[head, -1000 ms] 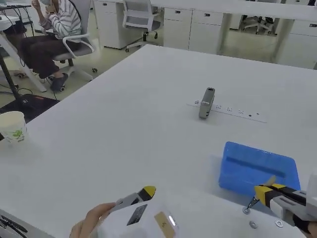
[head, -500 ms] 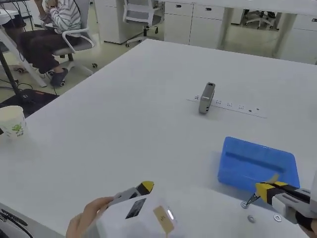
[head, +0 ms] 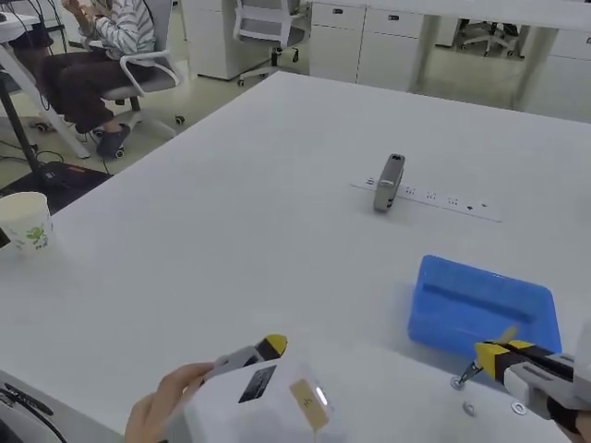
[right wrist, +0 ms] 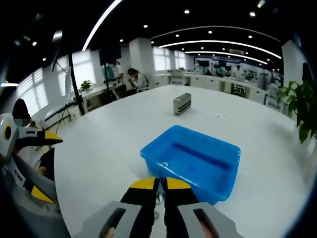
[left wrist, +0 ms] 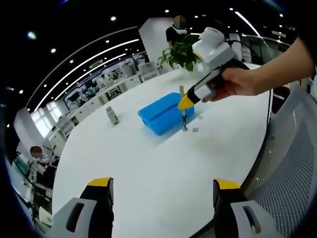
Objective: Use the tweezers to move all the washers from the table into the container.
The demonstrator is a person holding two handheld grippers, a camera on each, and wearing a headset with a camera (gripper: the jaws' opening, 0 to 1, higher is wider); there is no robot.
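Observation:
A blue container [head: 485,309] sits on the white table [head: 277,240] at the right. My right gripper [head: 482,353] is shut on metal tweezers [head: 469,370], also seen in the right gripper view [right wrist: 159,187]. The tweezers' tip rests at a washer [head: 457,381] just in front of the container; whether it grips the washer I cannot tell. Two more washers [head: 469,407] [head: 518,407] lie on the table nearby. My left gripper [head: 274,348] hovers at the lower left, open and holding nothing [left wrist: 161,198]. The left gripper view has the container [left wrist: 163,114] and the right gripper [left wrist: 185,101] over it.
A grey box-shaped device [head: 389,182] stands beyond the container next to a flush socket strip [head: 443,201]. A paper cup [head: 24,221] is at the far left edge. A person sits on an office chair [head: 138,83] past the table.
The head camera has shifted a little. Both grippers keep their places relative to the container, and the tweezers' tip stays at the same washer.

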